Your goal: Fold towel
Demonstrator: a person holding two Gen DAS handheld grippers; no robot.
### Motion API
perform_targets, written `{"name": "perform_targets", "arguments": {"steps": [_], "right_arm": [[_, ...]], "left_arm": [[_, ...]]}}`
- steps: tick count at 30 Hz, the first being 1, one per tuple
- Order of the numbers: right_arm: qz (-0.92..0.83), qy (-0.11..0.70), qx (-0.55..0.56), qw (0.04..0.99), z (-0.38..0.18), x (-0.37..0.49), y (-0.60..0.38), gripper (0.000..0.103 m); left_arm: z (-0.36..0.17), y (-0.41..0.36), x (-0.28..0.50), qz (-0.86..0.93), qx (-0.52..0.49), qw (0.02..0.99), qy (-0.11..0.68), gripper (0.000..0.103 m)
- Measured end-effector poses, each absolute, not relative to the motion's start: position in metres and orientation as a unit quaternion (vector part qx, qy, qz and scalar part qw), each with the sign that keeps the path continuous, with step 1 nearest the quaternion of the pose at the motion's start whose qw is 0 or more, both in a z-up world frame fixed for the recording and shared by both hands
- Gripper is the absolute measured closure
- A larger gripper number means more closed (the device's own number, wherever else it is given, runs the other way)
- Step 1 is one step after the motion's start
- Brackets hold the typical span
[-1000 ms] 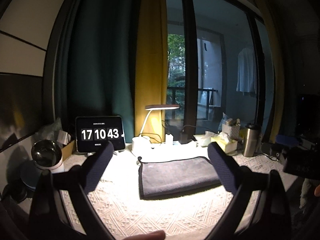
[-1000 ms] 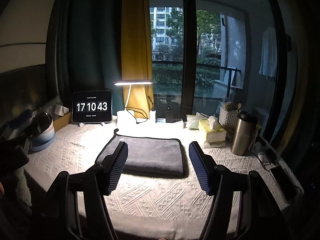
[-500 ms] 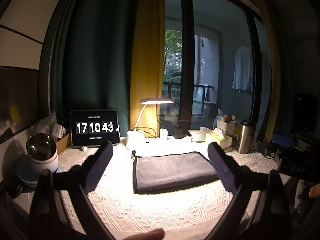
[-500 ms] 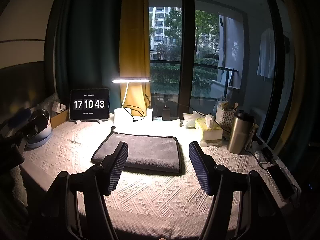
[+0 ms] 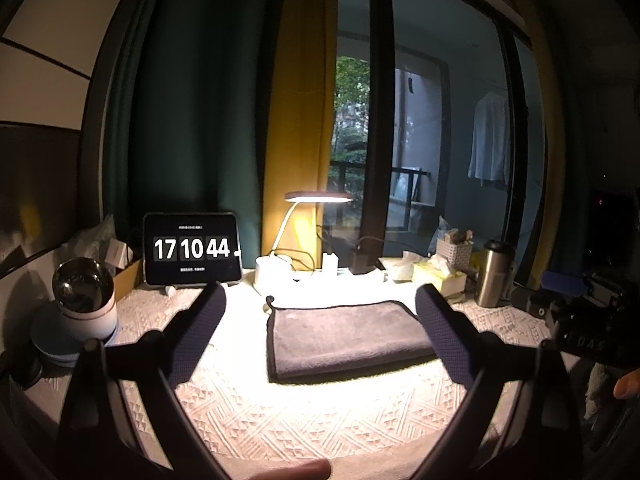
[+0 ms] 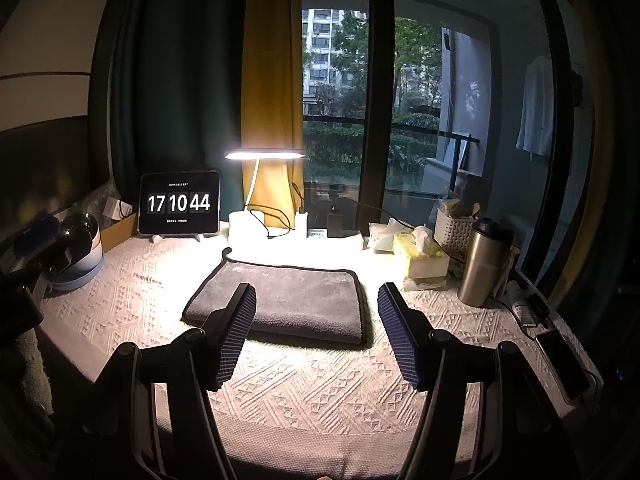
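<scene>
Nearest in each wrist view are the tool fingers. The left tool (image 5: 318, 324) has its two fingers spread wide with nothing between them, raised above the near part of the table (image 5: 320, 420). The right tool (image 6: 317, 334) is likewise spread wide and holds nothing, hovering over the near edge of the patterned white cloth that covers the table.

Just beyond the fingertips lies the towel (image 6: 288, 300), grey with a dark border, folded into a flat rectangle in the middle of the table, with a small loop at its far left corner. Neither tool touches it.

Behind the towel stands a lit desk lamp (image 6: 264, 156) on a white base, close to the towel's far edge. To the left of the lamp a tablet clock (image 6: 179, 203) reads 17 10 44. To the right sit a yellow tissue box (image 6: 420, 254) and, just beside it, a steel tumbler (image 6: 482, 264). A phone (image 6: 562, 356) lies at the table's right edge. Farthest back are dark green and yellow curtains and a large window.
</scene>
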State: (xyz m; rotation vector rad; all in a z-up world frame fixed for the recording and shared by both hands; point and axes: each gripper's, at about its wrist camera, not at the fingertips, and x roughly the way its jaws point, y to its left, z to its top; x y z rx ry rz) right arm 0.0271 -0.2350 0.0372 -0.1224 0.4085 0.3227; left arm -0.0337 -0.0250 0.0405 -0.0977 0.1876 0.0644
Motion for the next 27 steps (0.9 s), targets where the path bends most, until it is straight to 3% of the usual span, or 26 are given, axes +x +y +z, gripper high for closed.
{"name": "perform_targets", "arguments": {"steps": [27], "right_arm": [[0.163,0.204,-0.061,0.963,0.038,0.0287,-0.2295,0.036]], "left_arm": [[0.0391,-0.0257,-0.0329,0.031,-0.054,0.994,0.094,0.007]]}}
